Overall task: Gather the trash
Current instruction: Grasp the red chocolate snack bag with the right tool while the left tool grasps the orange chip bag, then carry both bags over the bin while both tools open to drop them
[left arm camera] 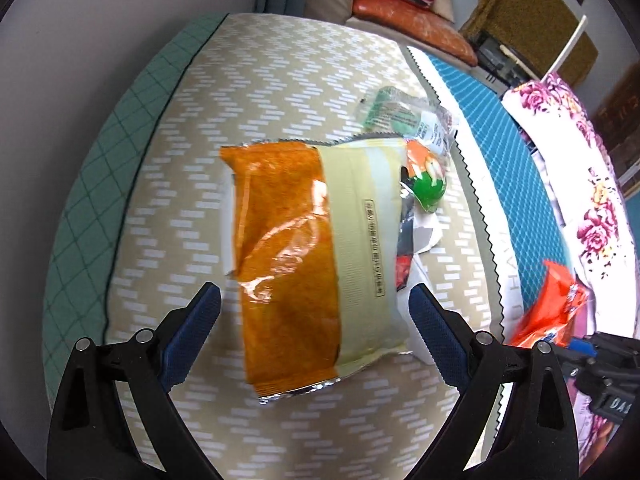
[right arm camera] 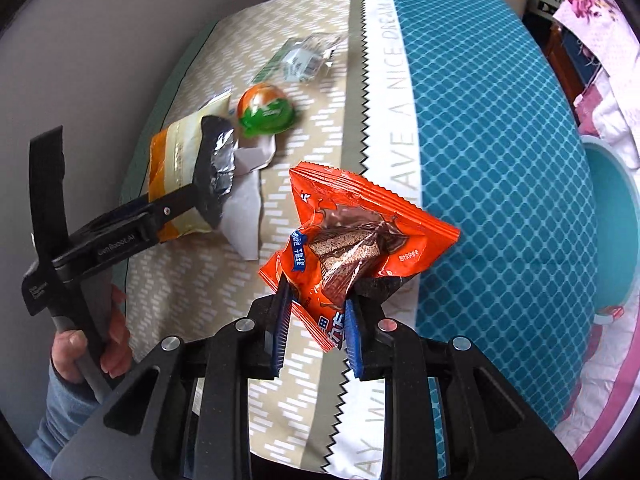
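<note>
An orange and cream snack bag [left arm camera: 312, 240] lies flat on the beige patterned bed cover [left arm camera: 180, 92]. My left gripper [left arm camera: 316, 308] is open, its fingers either side of the bag's near end, above it. In the right wrist view the bag [right arm camera: 176, 168] lies under the left gripper's fingers [right arm camera: 212, 168]. My right gripper [right arm camera: 316, 332] is shut on a red chocolate wafer wrapper [right arm camera: 352, 236], held above the bed; it also shows in the left wrist view [left arm camera: 548, 308]. A green and orange round wrapper [right arm camera: 266, 110], a clear green wrapper [right arm camera: 300, 58] and white paper scraps [right arm camera: 244, 216] lie beyond.
A blue diamond-pattern sheet [right arm camera: 500, 140] covers the bed's right side. A teal bin [right arm camera: 612, 220] stands at the right edge. A floral blanket [left arm camera: 580, 160] lies to the right. A grey wall [right arm camera: 100, 40] runs along the left. Cushions and bags [left arm camera: 400, 0] sit at the far end.
</note>
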`<state>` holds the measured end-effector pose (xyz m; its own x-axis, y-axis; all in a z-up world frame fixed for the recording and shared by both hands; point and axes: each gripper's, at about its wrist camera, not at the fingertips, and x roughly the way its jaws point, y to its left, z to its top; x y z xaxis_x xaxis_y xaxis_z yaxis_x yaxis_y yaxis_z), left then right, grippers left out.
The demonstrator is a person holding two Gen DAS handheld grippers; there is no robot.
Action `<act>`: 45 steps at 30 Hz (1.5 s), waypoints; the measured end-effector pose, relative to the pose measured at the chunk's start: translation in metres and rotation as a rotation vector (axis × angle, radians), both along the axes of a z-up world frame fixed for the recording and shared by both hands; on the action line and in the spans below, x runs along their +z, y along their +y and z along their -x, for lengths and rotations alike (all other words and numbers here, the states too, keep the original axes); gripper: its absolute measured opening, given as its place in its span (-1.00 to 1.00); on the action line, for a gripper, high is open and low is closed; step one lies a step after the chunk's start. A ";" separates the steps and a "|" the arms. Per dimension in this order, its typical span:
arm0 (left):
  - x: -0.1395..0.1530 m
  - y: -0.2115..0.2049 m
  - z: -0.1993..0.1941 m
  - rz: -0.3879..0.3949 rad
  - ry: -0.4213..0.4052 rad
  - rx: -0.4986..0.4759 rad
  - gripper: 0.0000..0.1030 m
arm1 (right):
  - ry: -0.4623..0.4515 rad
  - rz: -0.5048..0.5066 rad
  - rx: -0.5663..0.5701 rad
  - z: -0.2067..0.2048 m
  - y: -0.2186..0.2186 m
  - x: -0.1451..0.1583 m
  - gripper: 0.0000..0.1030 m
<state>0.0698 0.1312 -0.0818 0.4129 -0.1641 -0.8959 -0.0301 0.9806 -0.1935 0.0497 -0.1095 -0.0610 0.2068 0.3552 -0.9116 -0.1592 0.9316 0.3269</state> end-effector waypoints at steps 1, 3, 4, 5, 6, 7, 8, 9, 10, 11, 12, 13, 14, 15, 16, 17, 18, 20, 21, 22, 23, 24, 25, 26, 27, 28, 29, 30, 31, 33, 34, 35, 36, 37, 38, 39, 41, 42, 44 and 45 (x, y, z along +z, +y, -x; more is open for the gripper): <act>-0.001 -0.003 0.000 -0.005 0.005 -0.007 0.38 | -0.004 -0.003 -0.005 0.000 -0.008 0.002 -0.56; -0.003 -0.005 0.002 -0.009 0.013 -0.015 0.23 | -0.008 -0.008 -0.013 -0.001 -0.017 0.004 -0.56; -0.002 -0.007 0.004 -0.025 0.008 -0.014 0.20 | -0.011 -0.011 -0.017 -0.002 -0.021 0.005 -0.56; -0.001 -0.008 0.008 -0.038 0.001 -0.014 0.16 | -0.014 -0.015 -0.021 -0.003 -0.026 0.006 -0.56; 0.001 -0.010 0.010 -0.039 -0.003 -0.016 0.13 | -0.016 -0.017 -0.023 -0.004 -0.033 0.008 -0.56; 0.004 -0.011 0.013 -0.038 -0.005 -0.019 0.12 | -0.019 -0.022 -0.028 -0.003 -0.039 0.011 -0.56; 0.006 -0.012 0.016 -0.036 -0.008 -0.024 0.12 | -0.020 -0.029 -0.035 -0.001 -0.041 0.012 -0.56; 0.010 -0.012 0.019 -0.033 -0.013 -0.028 0.12 | -0.020 -0.036 -0.042 -0.001 -0.046 0.012 -0.56; 0.013 -0.013 0.023 -0.029 -0.019 -0.031 0.12 | -0.022 -0.041 -0.047 0.004 -0.047 0.019 -0.56; 0.017 -0.014 0.027 -0.026 -0.024 -0.033 0.12 | -0.024 -0.049 -0.054 0.004 -0.055 0.021 -0.56; 0.021 -0.015 0.030 -0.023 -0.026 -0.036 0.12 | -0.027 -0.053 -0.059 0.004 -0.059 0.023 -0.56; 0.024 -0.018 0.033 -0.021 -0.029 -0.046 0.12 | -0.030 -0.060 -0.069 0.007 -0.065 0.025 -0.56; 0.027 -0.022 0.034 -0.024 -0.032 -0.060 0.12 | -0.034 -0.066 -0.080 0.010 -0.071 0.027 -0.56; 0.029 -0.028 0.035 -0.030 -0.033 -0.074 0.12 | -0.039 -0.072 -0.093 0.011 -0.076 0.029 -0.56; 0.032 -0.034 0.035 -0.033 -0.034 -0.090 0.12 | -0.043 -0.076 -0.102 0.012 -0.082 0.031 -0.56; 0.034 -0.041 0.034 -0.034 -0.036 -0.107 0.12 | -0.047 -0.080 -0.114 0.013 -0.088 0.034 -0.56; 0.035 -0.048 0.033 -0.035 -0.038 -0.120 0.12 | -0.052 -0.085 -0.128 0.014 -0.097 0.036 -0.56; 0.038 -0.066 0.029 -0.036 -0.040 -0.154 0.12 | -0.066 -0.092 -0.158 0.018 -0.116 0.043 -0.56; 0.039 -0.076 0.027 -0.037 -0.042 -0.175 0.12 | -0.073 -0.093 -0.172 0.019 -0.125 0.046 -0.56; 0.040 -0.084 0.025 -0.038 -0.043 -0.192 0.12 | -0.084 -0.093 -0.192 0.025 -0.134 0.050 -0.56; 0.041 -0.095 0.022 -0.039 -0.047 -0.212 0.12 | -0.094 -0.093 -0.213 0.026 -0.146 0.054 -0.56; 0.042 -0.105 0.020 -0.041 -0.052 -0.232 0.12 | -0.101 -0.093 -0.225 0.025 -0.148 0.053 -0.56; 0.043 -0.117 0.016 -0.045 -0.057 -0.253 0.12 | -0.112 -0.093 -0.249 0.027 -0.161 0.057 -0.56; 0.042 -0.128 0.013 -0.044 -0.059 -0.272 0.12 | -0.121 -0.092 -0.266 0.029 -0.166 0.059 -0.56; 0.042 -0.139 0.010 -0.041 -0.057 -0.290 0.12 | -0.133 -0.092 -0.292 0.031 -0.181 0.064 -0.56; 0.042 -0.154 0.007 -0.032 -0.053 -0.314 0.12 | -0.140 -0.091 -0.306 0.030 -0.187 0.064 -0.56; 0.041 -0.165 0.005 -0.025 -0.051 -0.333 0.12 | -0.150 -0.092 -0.325 0.032 -0.198 0.066 -0.56; 0.041 -0.177 0.003 -0.022 -0.049 -0.350 0.12 | -0.155 -0.093 -0.337 0.031 -0.204 0.065 -0.56; 0.041 -0.191 0.001 -0.022 -0.047 -0.372 0.12 | -0.164 -0.094 -0.360 0.031 -0.216 0.065 -0.56; 0.040 -0.218 -0.002 -0.024 -0.045 -0.417 0.12 | -0.176 -0.097 -0.391 0.032 -0.233 0.066 -0.56; 0.039 -0.232 -0.004 -0.027 -0.045 -0.443 0.12 | -0.185 -0.098 -0.414 0.030 -0.242 0.066 -0.56; 0.039 -0.245 -0.005 -0.031 -0.044 -0.468 0.12 | -0.191 -0.099 -0.428 0.030 -0.249 0.065 -0.56; 0.039 -0.256 -0.005 -0.034 -0.043 -0.487 0.12 | -0.199 -0.100 -0.448 0.033 -0.261 0.067 -0.56; 0.038 -0.268 -0.007 -0.039 -0.040 -0.508 0.12 | -0.202 -0.100 -0.458 0.032 -0.265 0.067 -0.56; 0.036 -0.279 -0.008 -0.044 -0.035 -0.526 0.12 | -0.207 -0.102 -0.476 0.033 -0.275 0.067 -0.56; 0.035 -0.290 -0.010 -0.050 -0.030 -0.544 0.12 | -0.209 -0.103 -0.489 0.035 -0.282 0.067 -0.56; 0.032 -0.307 -0.013 -0.059 -0.022 -0.572 0.12 | -0.210 -0.105 -0.513 0.034 -0.293 0.062 -0.56; 0.031 -0.315 -0.015 -0.063 -0.019 -0.585 0.12 | -0.210 -0.107 -0.521 0.033 -0.298 0.061 -0.56; 0.030 -0.333 -0.017 -0.075 -0.018 -0.613 0.13 | -0.208 -0.112 -0.546 0.034 -0.312 0.058 -0.56; 0.029 -0.341 -0.018 -0.080 -0.017 -0.626 0.13 | -0.207 -0.114 -0.557 0.035 -0.319 0.057 -0.56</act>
<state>0.0877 -0.2096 -0.0524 0.2742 -0.3122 -0.9096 0.5562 0.8231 -0.1149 0.0143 -0.4280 -0.0038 0.5590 0.2354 -0.7951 0.2713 0.8542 0.4436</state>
